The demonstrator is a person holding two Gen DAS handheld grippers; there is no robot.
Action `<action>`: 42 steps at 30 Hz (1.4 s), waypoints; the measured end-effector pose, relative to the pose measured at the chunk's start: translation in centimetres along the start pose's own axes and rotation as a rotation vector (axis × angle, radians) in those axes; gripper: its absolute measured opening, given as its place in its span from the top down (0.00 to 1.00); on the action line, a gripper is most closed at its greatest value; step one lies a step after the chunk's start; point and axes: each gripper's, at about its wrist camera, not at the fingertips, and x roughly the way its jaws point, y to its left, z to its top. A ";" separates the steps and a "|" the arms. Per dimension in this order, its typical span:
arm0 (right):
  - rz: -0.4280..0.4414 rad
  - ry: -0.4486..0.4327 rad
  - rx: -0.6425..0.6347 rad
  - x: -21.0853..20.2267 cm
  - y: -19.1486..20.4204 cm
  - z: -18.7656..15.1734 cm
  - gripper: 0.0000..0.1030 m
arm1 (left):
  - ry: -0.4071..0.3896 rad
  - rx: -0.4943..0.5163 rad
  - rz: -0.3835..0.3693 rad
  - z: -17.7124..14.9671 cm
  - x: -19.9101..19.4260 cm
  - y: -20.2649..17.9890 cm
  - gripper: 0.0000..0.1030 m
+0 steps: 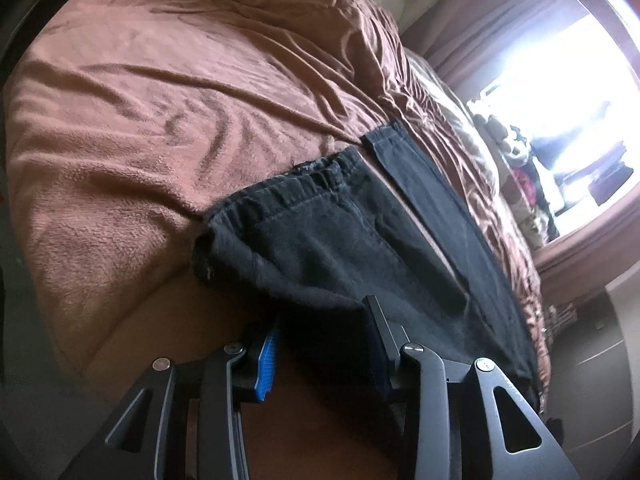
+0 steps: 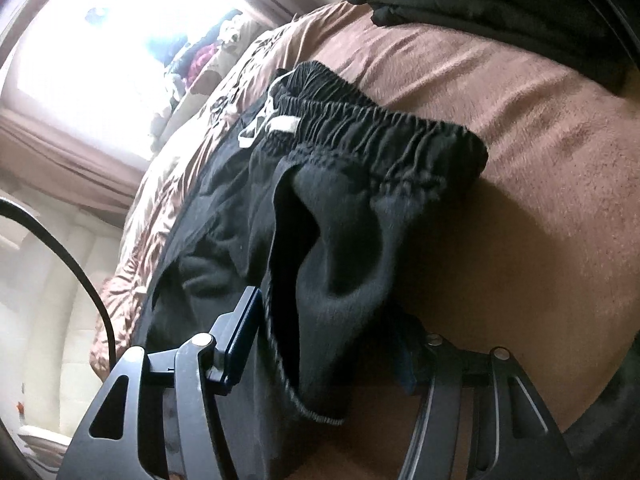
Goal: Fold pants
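Pants (image 1: 340, 248), one black pair, fill mid-frame in both views, lying on one brown blanket (image 1: 140, 120). Left gripper (image 1: 324, 344) stands wide, cloth bunched between its two fingers, grip unclear. Right gripper (image 2: 332, 320) likewise wide around a fold. One dark folded pile (image 2: 500, 0) sits upper right.

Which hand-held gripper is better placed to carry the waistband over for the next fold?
Right, I'd judge: the right hand-held gripper has fabric between its fingers just below the pants' waistband. The left hand-held gripper straddles fabric farther from it.
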 end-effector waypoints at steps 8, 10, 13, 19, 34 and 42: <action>0.086 -0.075 0.154 -1.9 -4.6 -0.3 0.67 | -0.024 -0.025 -0.022 -0.1 -1.6 -0.4 0.92; 0.108 -0.073 0.184 -1.8 -5.6 -0.4 0.77 | -0.047 -0.028 -0.023 0.1 -2.4 -0.5 0.94; 0.131 -0.072 0.185 -1.6 -6.0 -0.4 0.92 | -0.073 -0.034 -0.022 0.3 -3.4 -0.9 0.96; 0.188 -0.116 0.176 -3.1 -5.5 0.6 0.97 | -0.138 -0.053 -0.074 0.9 -6.7 -2.1 0.97; 0.251 -0.198 0.088 -2.7 -3.0 2.6 0.98 | -0.256 0.082 -0.185 6.6 -10.3 -11.7 0.97; 0.259 -0.220 0.051 -1.7 -0.6 4.3 0.98 | -0.269 0.133 -0.175 9.5 -8.5 -15.6 0.97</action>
